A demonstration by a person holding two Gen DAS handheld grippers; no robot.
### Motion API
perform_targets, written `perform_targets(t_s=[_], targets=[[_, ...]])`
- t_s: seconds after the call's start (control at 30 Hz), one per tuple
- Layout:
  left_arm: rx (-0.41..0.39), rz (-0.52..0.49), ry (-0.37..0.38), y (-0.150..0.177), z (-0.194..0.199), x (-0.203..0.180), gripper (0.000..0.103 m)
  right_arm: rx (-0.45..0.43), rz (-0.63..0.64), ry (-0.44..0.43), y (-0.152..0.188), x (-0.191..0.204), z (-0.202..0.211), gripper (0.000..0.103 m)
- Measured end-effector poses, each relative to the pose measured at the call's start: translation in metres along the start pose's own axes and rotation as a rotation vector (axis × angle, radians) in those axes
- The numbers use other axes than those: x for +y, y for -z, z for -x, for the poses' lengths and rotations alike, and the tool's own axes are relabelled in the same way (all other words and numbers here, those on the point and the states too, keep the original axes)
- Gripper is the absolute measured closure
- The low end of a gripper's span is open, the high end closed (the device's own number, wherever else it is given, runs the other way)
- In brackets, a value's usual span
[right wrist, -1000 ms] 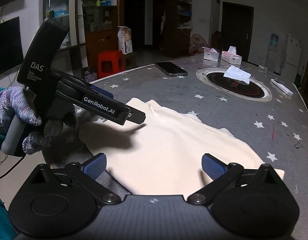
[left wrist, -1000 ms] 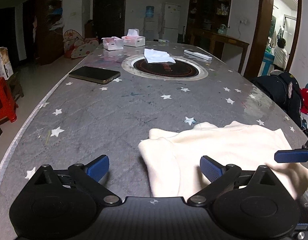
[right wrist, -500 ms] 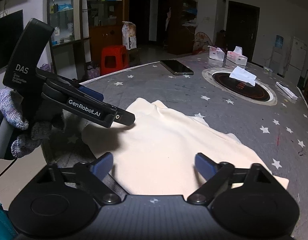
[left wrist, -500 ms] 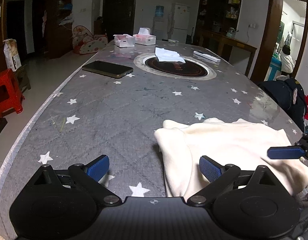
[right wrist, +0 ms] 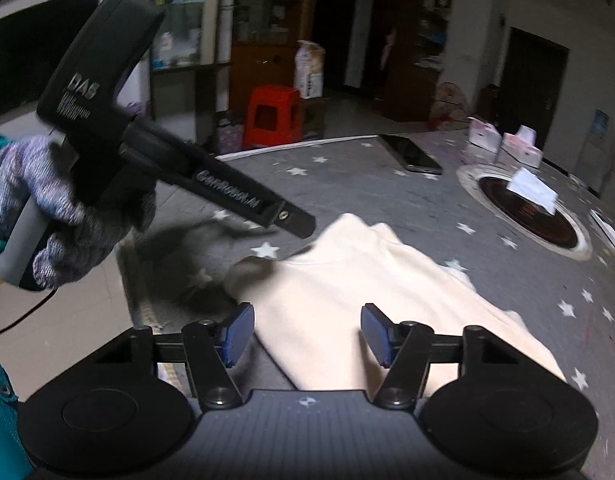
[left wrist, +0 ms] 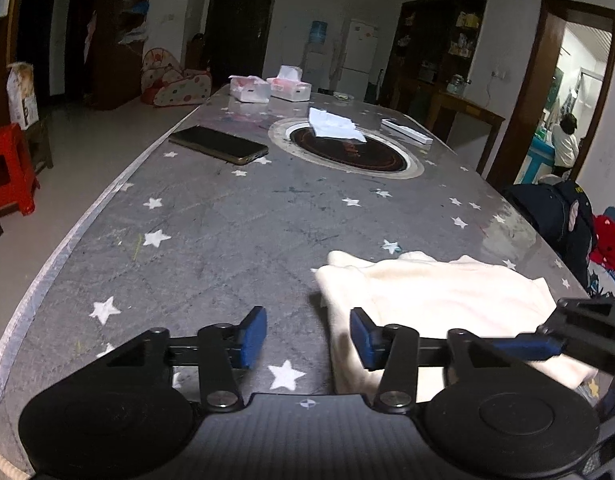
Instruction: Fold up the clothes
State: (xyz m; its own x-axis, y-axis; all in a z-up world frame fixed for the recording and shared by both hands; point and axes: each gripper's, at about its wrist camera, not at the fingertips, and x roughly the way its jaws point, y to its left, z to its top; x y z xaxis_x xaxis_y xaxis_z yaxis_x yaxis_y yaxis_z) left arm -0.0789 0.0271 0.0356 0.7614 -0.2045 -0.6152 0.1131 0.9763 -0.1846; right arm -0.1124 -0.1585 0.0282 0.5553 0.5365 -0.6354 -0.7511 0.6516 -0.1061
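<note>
The fingers point(left wrist: 253, 334) of the left gripper point(left wrist: 307, 336) are closing; its blue ribbed pads stand apart over bare table with the edge of the cloth just beside the right pad, nothing pinched. The right gripper point(right wrist: 305, 334) is closing too, its pads apart above the garment, not pressing it.

The cream garment point(right wrist: 347, 280), soft and fleecy, lies rumpled but mostly flat at the near end of the table point(left wrist: 211, 240), at about four o'clock from the left gripper's view. A gloved hand point(right wrist: 55, 216) in speckled knit holds the left gripper's black handle at nine o'clock in the right view.

The tabletop is grey, glossy and dotted with white stars, with a round dark hotplate point(left wrist: 347, 154) at twelve o'clock carrying a crumpled tissue point(left wrist: 333, 124). A dark phone point(left wrist: 219, 145) lies at eleven o'clock, two tissue boxes point(left wrist: 267, 87) beyond. A red plastic stool point(right wrist: 273, 116) stands on the pale floor; dark wooden shelves line the walls.
</note>
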Motion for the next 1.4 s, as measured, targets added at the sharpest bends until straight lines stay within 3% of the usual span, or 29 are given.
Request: perform_targets(t_s=[0.13, 0.37, 0.67, 0.83, 0.93, 1.17, 1.4], targets=[[0.016, 0.04, 0.03, 0.001, -0.003, 0.009, 0.056, 0.02, 0.066, -0.021, -0.004, 0.014, -0.013, 0.051], [0.04, 0.098, 0.078, 0.001, -0.007, 0.022, 0.056, 0.054, 0.194, -0.002, -0.007, 0.033, -0.036, 0.053], [0.065, 0.141, 0.106, 0.002, -0.01, 0.023, 0.051, 0.068, 0.198, 0.006, -0.01, 0.032, -0.041, 0.064], [0.066, 0.19, 0.12, 0.002, -0.004, 0.026, 0.04, 0.054, 0.122, -0.015, -0.013, 0.019, -0.037, 0.08], [0.062, 0.232, 0.141, 0.001, 0.001, 0.028, 0.031, 0.029, 0.032, -0.041, -0.016, 0.004, -0.03, 0.084], [0.074, 0.392, 0.222, -0.005, 0.001, 0.032, 0.022, -0.03, -0.109, -0.074, -0.019, -0.019, -0.011, 0.087], [0.163, 0.566, 0.349, -0.005, -0.019, 0.036, 0.021, -0.078, -0.162, -0.08, -0.019, -0.032, 0.002, 0.088]])
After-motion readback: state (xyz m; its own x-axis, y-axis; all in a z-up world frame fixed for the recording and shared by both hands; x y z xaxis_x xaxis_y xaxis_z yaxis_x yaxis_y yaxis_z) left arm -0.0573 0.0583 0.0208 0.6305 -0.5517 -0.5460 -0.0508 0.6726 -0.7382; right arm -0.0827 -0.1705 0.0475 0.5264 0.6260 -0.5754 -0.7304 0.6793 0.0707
